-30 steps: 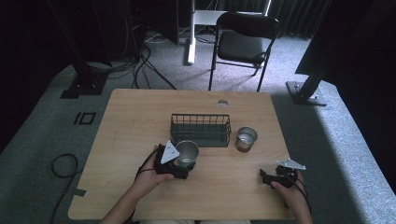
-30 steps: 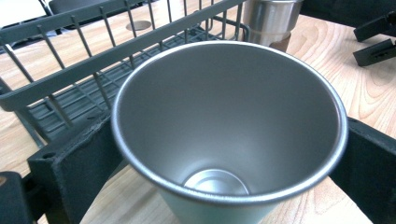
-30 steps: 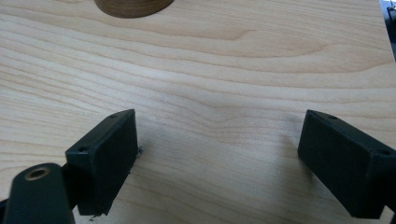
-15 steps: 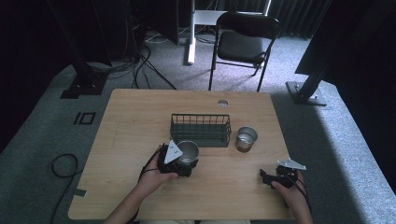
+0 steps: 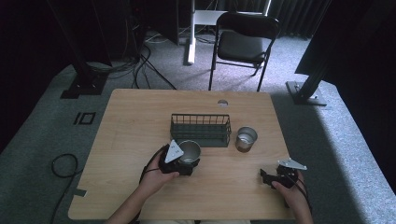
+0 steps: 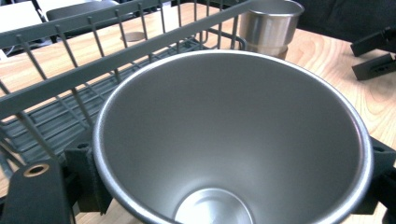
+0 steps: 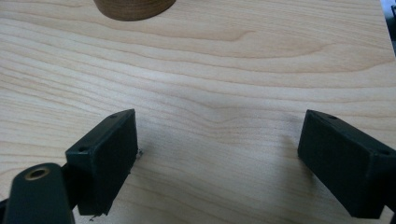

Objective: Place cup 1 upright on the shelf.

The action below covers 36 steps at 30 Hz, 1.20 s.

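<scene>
A: So what's the cup (image 6: 233,140) like?
B: Brushed steel, tapered, smooth rolled rim, clamped in the left gripper (image 5: 184,161) just in front of the dark wire basket (image 5: 201,128).
A: Right gripper (image 7: 217,154)?
B: Jaws spread wide, nothing between them, over the pale woodgrain table (image 7: 233,70).

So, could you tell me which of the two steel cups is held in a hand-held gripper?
The cup in front of the wire basket, in the left hand-held gripper; the other cup stands free beside the basket.

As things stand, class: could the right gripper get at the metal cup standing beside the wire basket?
Probably yes: the right gripper is open and holds nothing, and bare table lies between it and the standing cup.
</scene>
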Each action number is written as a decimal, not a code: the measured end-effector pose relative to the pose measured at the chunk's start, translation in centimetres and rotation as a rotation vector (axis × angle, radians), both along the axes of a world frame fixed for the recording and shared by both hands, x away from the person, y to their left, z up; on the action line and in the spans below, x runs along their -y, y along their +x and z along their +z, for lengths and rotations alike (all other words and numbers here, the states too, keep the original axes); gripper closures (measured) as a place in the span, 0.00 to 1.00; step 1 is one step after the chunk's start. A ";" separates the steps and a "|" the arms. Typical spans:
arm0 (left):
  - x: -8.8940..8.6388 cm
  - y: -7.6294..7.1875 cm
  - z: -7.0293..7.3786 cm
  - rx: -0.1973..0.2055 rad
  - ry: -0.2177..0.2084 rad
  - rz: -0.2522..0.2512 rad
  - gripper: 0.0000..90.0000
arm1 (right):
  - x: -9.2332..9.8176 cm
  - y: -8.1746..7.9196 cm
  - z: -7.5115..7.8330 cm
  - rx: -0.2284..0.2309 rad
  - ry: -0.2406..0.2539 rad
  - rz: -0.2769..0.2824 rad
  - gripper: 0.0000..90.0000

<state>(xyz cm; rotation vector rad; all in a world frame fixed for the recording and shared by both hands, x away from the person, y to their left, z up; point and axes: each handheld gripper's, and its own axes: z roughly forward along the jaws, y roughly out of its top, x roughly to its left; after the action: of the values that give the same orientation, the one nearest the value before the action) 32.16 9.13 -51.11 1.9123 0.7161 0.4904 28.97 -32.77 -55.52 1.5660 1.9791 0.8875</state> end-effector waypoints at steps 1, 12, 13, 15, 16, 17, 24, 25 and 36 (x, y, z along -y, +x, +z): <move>0.0 0.0 0.1 0.000 0.003 -0.003 0.15 | 0.0 0.0 0.0 0.000 0.000 0.000 0.13; 0.1 -0.4 2.0 0.014 -0.028 -0.031 0.15 | 0.0 0.0 0.0 0.000 0.002 0.000 0.13; 0.2 -0.4 2.3 0.017 -0.026 -0.036 0.15 | 0.0 0.0 0.0 0.000 0.002 0.000 0.13; 0.4 -0.5 2.8 0.024 -0.028 -0.043 0.15 | 0.0 0.0 0.0 0.001 0.003 0.001 0.13; 0.4 -0.6 3.0 0.026 -0.031 -0.043 0.15 | 0.0 0.0 0.0 0.001 0.004 0.001 0.13; 0.4 -0.6 3.3 0.027 -0.034 -0.046 0.15 | 0.1 0.0 0.0 0.002 0.004 0.001 0.13; 0.8 -0.5 4.6 0.042 -0.051 -0.057 0.15 | 0.1 0.0 0.0 0.001 0.008 0.000 0.13; 0.8 -0.5 4.8 0.041 -0.054 -0.055 0.15 | 0.1 0.0 0.0 0.001 0.008 0.001 0.13; 1.2 0.2 7.7 0.085 -0.090 -0.047 0.15 | 0.1 0.0 0.0 0.002 0.006 0.000 0.13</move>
<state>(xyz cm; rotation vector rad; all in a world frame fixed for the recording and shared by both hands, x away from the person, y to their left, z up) 32.36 7.97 -43.38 1.8095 0.6261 0.4992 28.98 -32.83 -55.53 1.5681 1.9772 0.8954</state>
